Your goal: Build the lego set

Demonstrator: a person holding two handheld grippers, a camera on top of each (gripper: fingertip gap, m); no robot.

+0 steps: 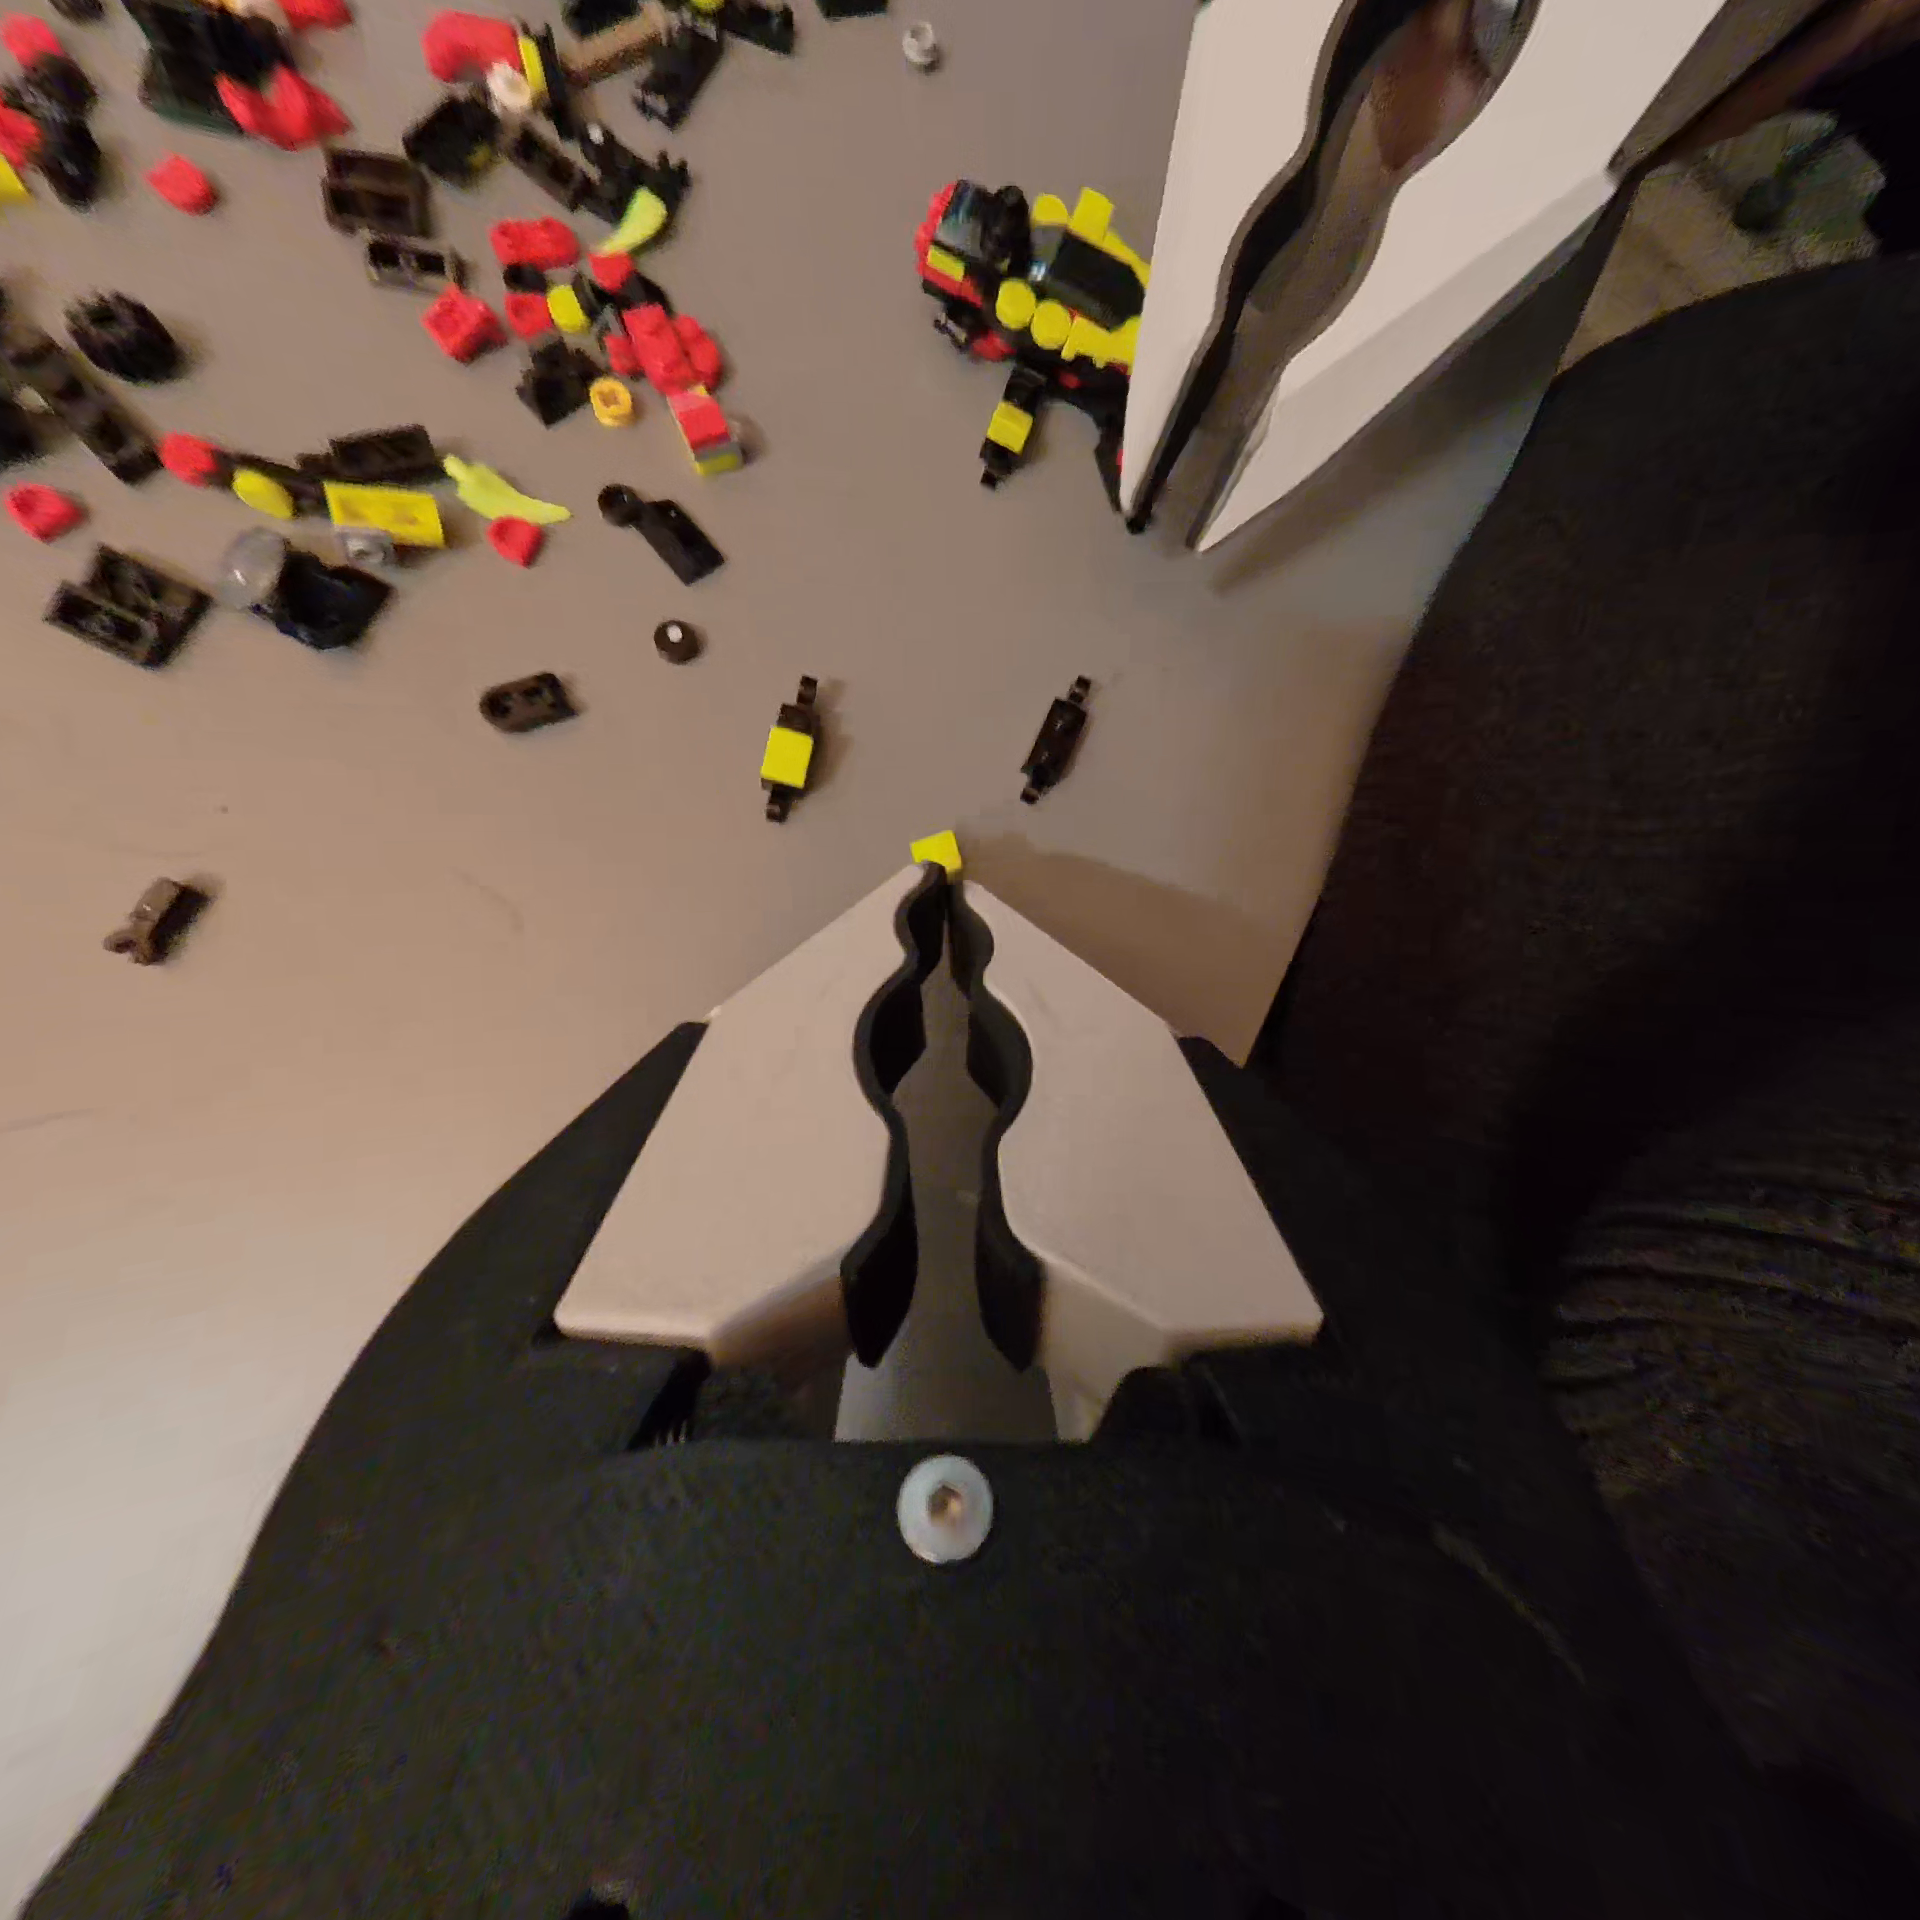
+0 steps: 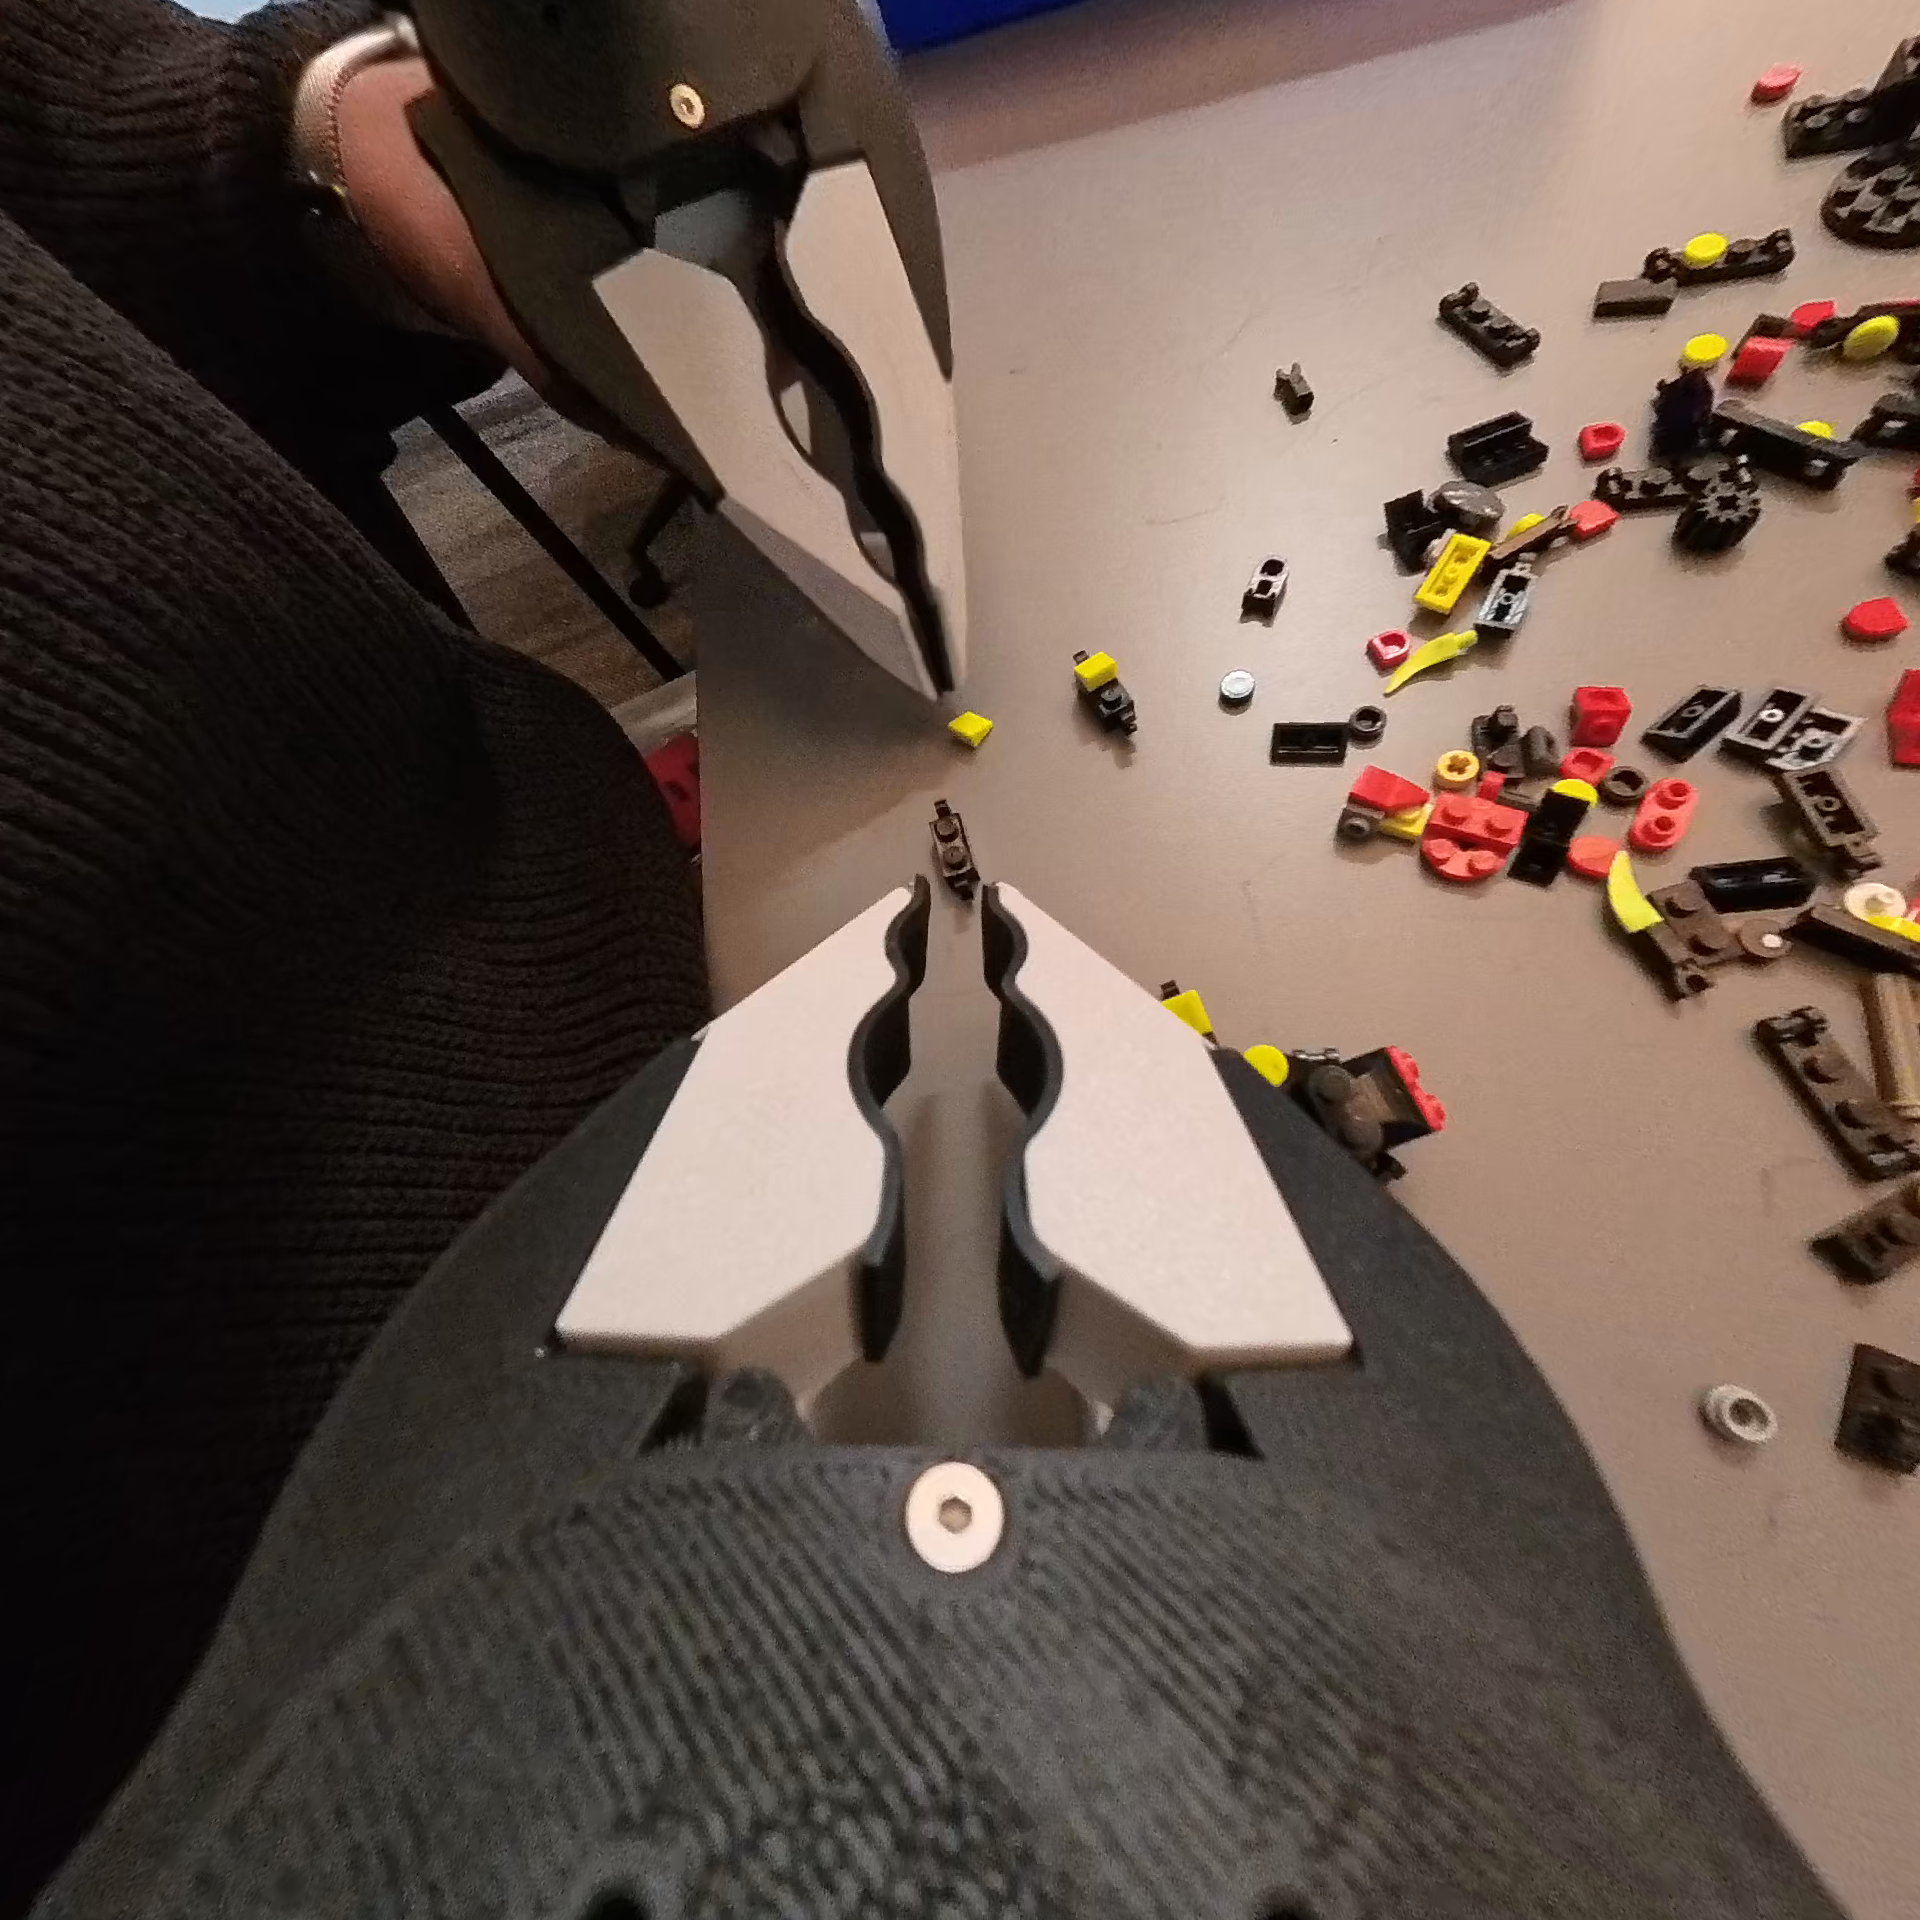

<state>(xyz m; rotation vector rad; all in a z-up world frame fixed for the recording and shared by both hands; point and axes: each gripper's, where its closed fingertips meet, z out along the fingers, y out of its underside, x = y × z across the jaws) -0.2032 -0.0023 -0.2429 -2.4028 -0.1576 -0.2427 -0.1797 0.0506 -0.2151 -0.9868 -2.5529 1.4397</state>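
Observation:
My left gripper (image 1: 940, 881) is shut, its tips low over the grey table (image 1: 520, 1039). A small yellow tile (image 1: 935, 849) lies right at the tips. In the right wrist view the tile (image 2: 971, 727) rests on the table just beside the left gripper (image 2: 942, 688), not clamped. My right gripper (image 2: 951, 891) is slightly open and empty. A small black clip piece (image 2: 954, 852) lies just ahead of it and also shows in the left wrist view (image 1: 1055, 738). A partly built red, yellow and black model (image 1: 1039, 281) sits beside the right gripper (image 1: 1169, 530).
A black piece with a yellow tile on top (image 1: 790, 753) lies near the yellow tile. Several loose red, black and yellow bricks (image 1: 582, 312) are scattered across the far table. The table edge and a person's black knitted sleeve (image 2: 260, 831) are close by. Some 7 centimeters of space lies between my two pairs of fingers. The small black clip piece (image 2: 954, 852) is about 4 centimeters from both grippers' fingertips. It is also in sight in the left wrist view (image 1: 1056, 737).

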